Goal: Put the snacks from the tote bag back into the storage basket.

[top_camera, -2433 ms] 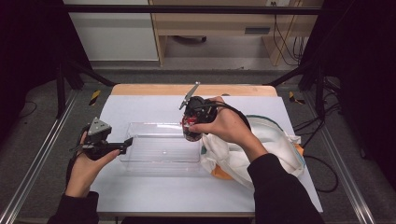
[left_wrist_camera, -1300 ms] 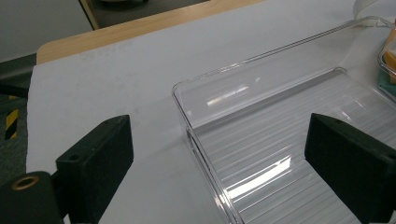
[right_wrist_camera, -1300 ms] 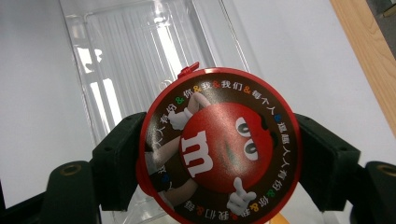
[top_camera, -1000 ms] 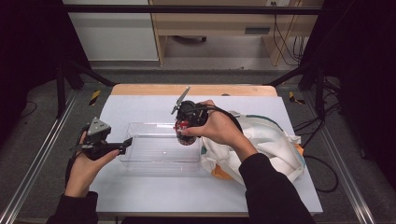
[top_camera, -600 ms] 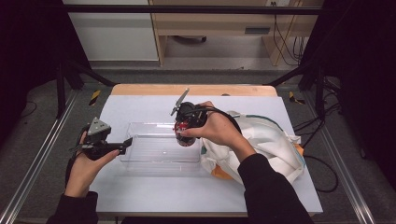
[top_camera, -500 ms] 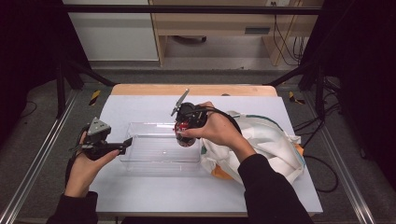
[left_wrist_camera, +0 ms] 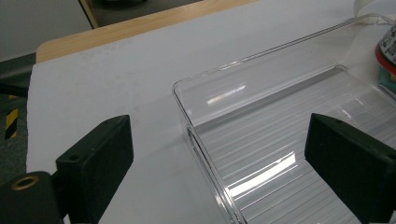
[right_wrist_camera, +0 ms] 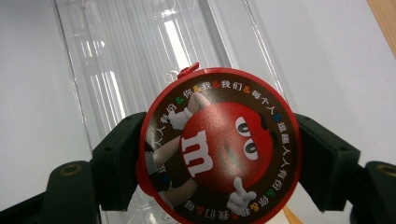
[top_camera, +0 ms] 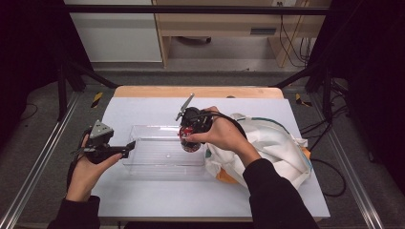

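Observation:
A clear plastic tray (top_camera: 162,162) lies in the middle of the white table. My right gripper (top_camera: 189,138) is shut on a round candy tub (right_wrist_camera: 219,149) with a red lid that bears a red cartoon figure. It holds the tub (top_camera: 190,141) over the tray's right end, lid towards the camera, and the ribbed tray floor (right_wrist_camera: 121,70) shows behind it. My left gripper (top_camera: 130,146) stands open at the tray's left end. Its two black jaws straddle the tray's near left corner (left_wrist_camera: 187,126) without touching it. The tub's red edge (left_wrist_camera: 386,51) peeks in at the far right.
A white cloth bag (top_camera: 267,143) with an orange patch lies crumpled at the tray's right, under the right forearm. A wooden strip (top_camera: 200,91) runs along the table's far edge. Bare white table surface (top_camera: 143,107) lies beyond the tray and in front of it.
The right hand has carried the candy tub a little left and down over the tray's right end. The left gripper has stayed at the tray's left end.

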Tool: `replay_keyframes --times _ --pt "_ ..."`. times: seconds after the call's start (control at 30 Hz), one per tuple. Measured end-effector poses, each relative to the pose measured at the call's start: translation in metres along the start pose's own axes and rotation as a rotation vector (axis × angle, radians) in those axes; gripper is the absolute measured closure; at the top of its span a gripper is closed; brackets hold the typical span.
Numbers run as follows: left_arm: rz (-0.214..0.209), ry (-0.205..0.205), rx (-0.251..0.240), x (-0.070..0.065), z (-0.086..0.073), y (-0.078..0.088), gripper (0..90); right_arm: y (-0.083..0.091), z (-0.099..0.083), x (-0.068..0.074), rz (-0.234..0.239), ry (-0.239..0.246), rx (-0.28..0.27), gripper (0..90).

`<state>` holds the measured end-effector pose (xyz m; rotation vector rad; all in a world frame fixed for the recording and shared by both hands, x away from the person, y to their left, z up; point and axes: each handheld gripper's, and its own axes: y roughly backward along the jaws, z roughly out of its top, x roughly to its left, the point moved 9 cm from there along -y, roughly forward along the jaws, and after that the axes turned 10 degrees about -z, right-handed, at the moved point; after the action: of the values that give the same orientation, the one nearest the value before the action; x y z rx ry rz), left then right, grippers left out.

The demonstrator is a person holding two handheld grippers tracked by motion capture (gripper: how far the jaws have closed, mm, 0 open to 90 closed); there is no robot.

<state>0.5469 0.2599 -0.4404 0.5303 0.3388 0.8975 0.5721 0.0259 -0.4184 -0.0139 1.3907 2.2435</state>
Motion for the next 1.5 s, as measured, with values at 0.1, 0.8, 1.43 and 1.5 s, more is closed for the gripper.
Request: replay_keyframes --times 0.1,0.8,1.43,1.5 --pt "0.000 0.000 0.000 0.000 0.000 0.000 8.0 -0.001 -0.002 0.000 0.002 -0.003 -0.001 25.6" --pt "-0.001 -0.004 0.007 0.000 -0.001 0.000 8.0 -0.010 -0.013 0.000 0.009 -0.022 0.011 25.6" --pt "-0.005 -0.007 0.008 -0.001 -0.001 -0.001 8.0 -0.023 -0.021 0.010 0.024 -0.015 0.041 25.6" --pt "-0.005 -0.005 0.008 -0.001 -0.001 -0.001 7.9 -0.024 -0.021 0.011 0.021 -0.025 0.041 25.5"
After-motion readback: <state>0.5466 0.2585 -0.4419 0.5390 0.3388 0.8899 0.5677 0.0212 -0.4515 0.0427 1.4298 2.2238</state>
